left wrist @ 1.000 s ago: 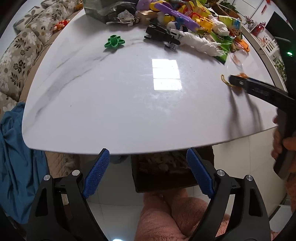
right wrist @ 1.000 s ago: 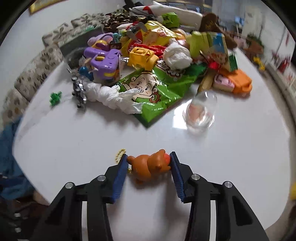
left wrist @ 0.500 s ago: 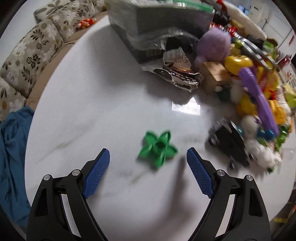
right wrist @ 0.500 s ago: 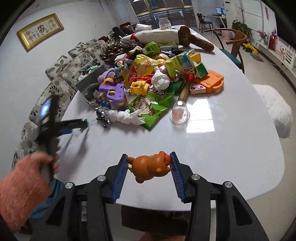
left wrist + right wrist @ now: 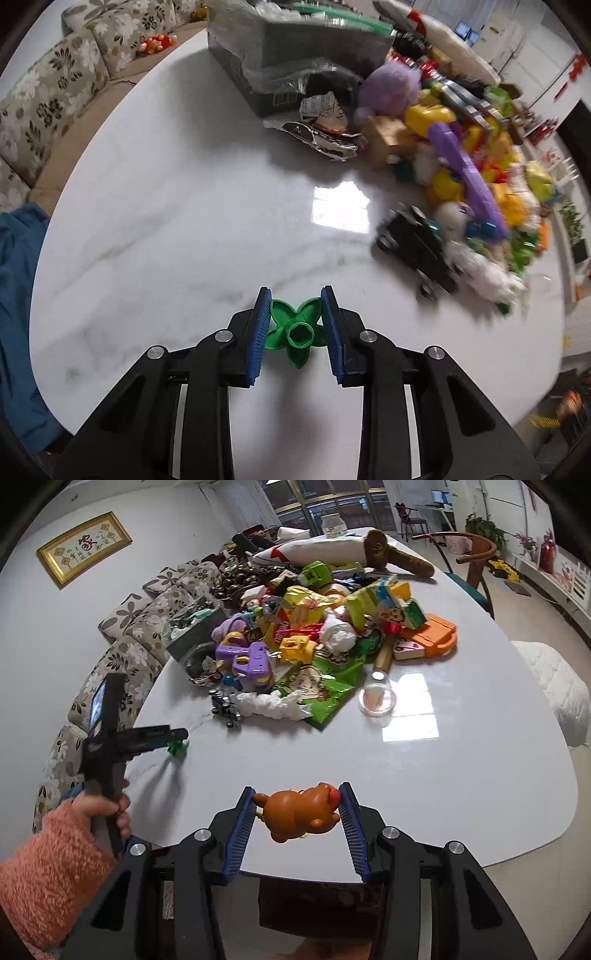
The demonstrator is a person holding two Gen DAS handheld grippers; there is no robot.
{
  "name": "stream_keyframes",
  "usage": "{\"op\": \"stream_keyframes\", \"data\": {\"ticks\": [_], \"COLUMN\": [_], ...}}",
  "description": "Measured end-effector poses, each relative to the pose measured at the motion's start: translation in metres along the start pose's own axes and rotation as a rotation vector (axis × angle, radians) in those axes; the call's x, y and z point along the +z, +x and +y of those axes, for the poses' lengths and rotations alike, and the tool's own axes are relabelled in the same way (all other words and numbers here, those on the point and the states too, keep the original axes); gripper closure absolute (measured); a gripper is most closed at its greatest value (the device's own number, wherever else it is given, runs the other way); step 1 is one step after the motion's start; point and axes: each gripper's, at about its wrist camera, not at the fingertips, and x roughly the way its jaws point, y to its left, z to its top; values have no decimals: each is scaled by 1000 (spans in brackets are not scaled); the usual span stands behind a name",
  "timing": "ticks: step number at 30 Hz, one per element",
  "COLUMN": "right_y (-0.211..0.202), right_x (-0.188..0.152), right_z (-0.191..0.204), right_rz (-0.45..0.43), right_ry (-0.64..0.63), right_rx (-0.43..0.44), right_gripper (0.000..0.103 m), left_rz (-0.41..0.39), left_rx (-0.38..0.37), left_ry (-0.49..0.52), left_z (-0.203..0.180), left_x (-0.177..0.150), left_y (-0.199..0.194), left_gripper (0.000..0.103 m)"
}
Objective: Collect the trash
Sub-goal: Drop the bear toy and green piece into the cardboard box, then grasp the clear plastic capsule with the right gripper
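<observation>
My left gripper (image 5: 295,334) is shut on a green flower-shaped plastic piece (image 5: 295,332) that rests on the white marble table (image 5: 177,229). The same gripper (image 5: 181,734) and green piece (image 5: 176,747) show at the left of the right wrist view. My right gripper (image 5: 297,812) is shut on an orange bear toy (image 5: 301,810) and holds it above the table's near edge (image 5: 461,812), over a dark bin (image 5: 317,904) below.
A big heap of toys, wrappers and snack bags (image 5: 314,635) fills the far half of the table, with a black toy car (image 5: 417,251), a purple toy gun (image 5: 245,662), a clear plastic cup (image 5: 378,698) and a dark box (image 5: 295,48). A flowered sofa (image 5: 48,88) stands left.
My left gripper moved forward over the table and closed on the green flower piece. My right gripper lifted the orange bear off the table and drew it back past the near edge.
</observation>
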Motion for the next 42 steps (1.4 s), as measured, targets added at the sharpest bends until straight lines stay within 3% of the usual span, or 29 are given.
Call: {"op": "stream_keyframes", "data": {"ticks": [4, 9, 13, 18, 24, 25, 26, 27, 28, 32, 36, 42], "right_y": [0, -4, -5, 23, 100, 115, 127, 145, 160, 204, 203, 178], "right_x": [-2, -26, -64, -116, -171, -178, -184, -192, -199, -222, -227, -214], "right_z": [17, 41, 49, 30, -25, -36, -43, -54, -63, -95, -108, -96], "right_rz": [20, 77, 131, 273, 364, 367, 370, 387, 405, 506, 522, 537], "right_ry": [-55, -171, -256, -222, -112, -89, -82, -71, -59, 9, 84, 82], "right_rx": [30, 47, -3, -35, -133, -149, -173, -228, -256, -327, -330, -298], "right_gripper": [57, 57, 57, 57, 57, 55, 38, 26, 16, 20, 20, 19], "left_rz": [-24, -2, 70, 266, 392, 422, 435, 445, 452, 654, 670, 617], "left_rx": [-77, -172, -157, -144, -113, -93, -69, -31, 12, 144, 155, 138], "left_ry": [43, 203, 288, 332, 348, 331, 325, 326, 331, 337, 336, 337], "left_z": [-2, -19, -26, -32, -30, -28, -24, -22, -19, -3, 0, -8], "left_x": [-21, -83, -136, -207, -262, -271, -275, -283, -287, -310, -314, -303], "left_y": [-40, -86, -91, -37, 60, 87, 105, 120, 138, 218, 224, 189], "left_gripper": [75, 75, 75, 75, 75, 68, 58, 33, 29, 29, 29, 29]}}
